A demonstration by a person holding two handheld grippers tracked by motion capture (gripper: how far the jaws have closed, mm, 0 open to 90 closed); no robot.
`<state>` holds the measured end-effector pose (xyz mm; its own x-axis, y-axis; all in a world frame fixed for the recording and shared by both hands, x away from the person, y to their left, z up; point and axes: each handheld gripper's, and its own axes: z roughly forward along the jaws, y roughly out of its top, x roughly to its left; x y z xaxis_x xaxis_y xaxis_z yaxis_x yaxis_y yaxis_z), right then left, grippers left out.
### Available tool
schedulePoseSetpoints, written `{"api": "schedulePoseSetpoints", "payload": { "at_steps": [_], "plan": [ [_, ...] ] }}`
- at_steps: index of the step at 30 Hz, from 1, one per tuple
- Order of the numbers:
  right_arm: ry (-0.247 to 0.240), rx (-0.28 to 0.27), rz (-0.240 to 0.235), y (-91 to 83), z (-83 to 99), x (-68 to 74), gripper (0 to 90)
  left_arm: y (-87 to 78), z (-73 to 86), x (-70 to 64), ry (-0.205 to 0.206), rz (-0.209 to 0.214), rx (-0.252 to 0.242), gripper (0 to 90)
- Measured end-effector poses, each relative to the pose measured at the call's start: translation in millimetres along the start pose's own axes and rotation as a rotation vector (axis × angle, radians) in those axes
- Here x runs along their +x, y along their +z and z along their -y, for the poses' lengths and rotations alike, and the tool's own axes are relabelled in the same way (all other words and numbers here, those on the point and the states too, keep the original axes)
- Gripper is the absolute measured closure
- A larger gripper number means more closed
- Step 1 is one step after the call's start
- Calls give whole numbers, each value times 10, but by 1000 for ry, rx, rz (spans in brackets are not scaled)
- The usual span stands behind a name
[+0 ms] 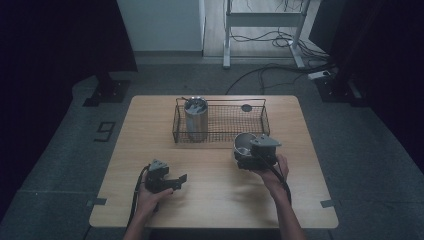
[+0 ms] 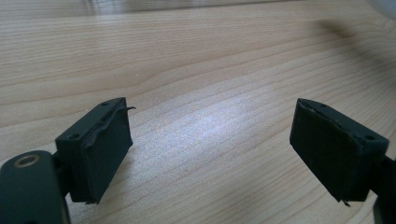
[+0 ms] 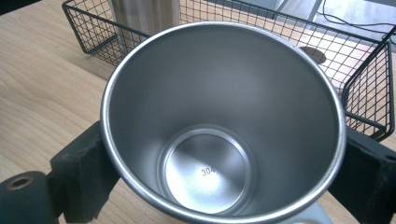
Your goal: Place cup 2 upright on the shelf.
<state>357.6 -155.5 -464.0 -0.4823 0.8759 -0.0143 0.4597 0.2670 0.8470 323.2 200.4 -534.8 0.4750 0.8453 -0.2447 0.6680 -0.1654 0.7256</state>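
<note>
Nearest the person, the left hand rests low on the wooden table, holding the left gripper level with its jaws pointing right, toward the table's middle. In the left gripper view its black pads stand wide apart over bare wood grain, nothing between them.

Farther in and to the right, the right hand comes up from below with the forearm angled inward, carrying the right gripper, its grey plate on top. Its jaws are clamped on a stainless steel cup, one pad pressed to each side of the wall. From the high view the cup shows as a rim just in front of the basket, and its tilt is hard to read there. The right gripper view makes it plain: the cup tapers toward its base, its long axis running roughly along the camera's line of sight, the open mouth turned toward the gripper body and the base toward the table. That view also shows the number 304 stamped on the inside bottom.

Beyond it sits a black wire basket lying crosswise on the table. A taller steel tumbler stands upright in its left end, and a small dark disc lies near its right rear.
</note>
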Motion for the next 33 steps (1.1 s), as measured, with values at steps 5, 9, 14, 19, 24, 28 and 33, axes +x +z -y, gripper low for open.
{"api": "schedulePoseSetpoints", "payload": {
  "at_steps": [5,9,14,19,24,28,33],
  "plan": [
    [10,-6,4,-27,-15,-22,75,12,-5,-6,6,-5,5,129],
    [13,-13,19,-51,-31,-38,75,6,-47,-31,22,-32,1,140],
    [22,-23,31,-90,-55,-57,75,22,-75,-87,40,-17,3,140],
    [18,-20,38,-114,-107,-65,75,28,-72,-102,48,-15,6,140],
    [17,-34,38,-185,-203,-88,75,17,-72,-100,39,-18,5,140],
    [19,-34,37,-229,-259,-117,75,-1,-80,-105,38,-19,2,140],
    [31,-39,41,-257,-317,-142,75,-8,-77,-112,34,-14,1,141]
  ]
}}
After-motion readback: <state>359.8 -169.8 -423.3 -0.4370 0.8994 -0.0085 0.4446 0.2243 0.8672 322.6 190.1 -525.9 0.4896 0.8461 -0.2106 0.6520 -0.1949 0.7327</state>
